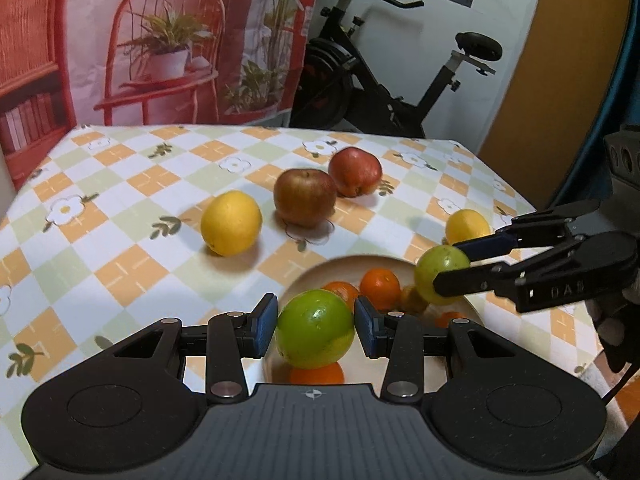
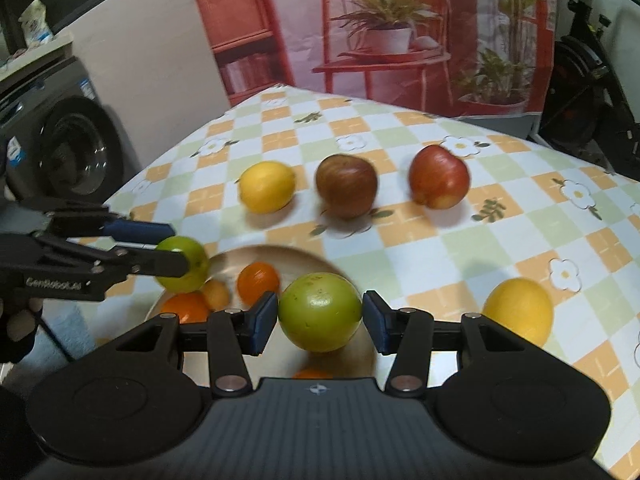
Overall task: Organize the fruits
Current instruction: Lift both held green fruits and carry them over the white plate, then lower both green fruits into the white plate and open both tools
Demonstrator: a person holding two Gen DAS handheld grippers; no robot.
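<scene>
Green fruit [image 1: 315, 328] clamped in my left gripper [image 1: 316, 326], another [image 2: 320, 312] in my right gripper [image 2: 320, 322], both above the bowl [image 1: 340, 266]. Oranges [image 1: 380, 288] inside partly hidden.

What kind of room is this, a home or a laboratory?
Most likely a home room used for several purposes: an exercise bike stands behind the table, a washing machine stands at one side, and a printed backdrop hangs behind.

An exercise bike [image 1: 384, 80] stands beside a printed backdrop [image 1: 180, 40].
</scene>
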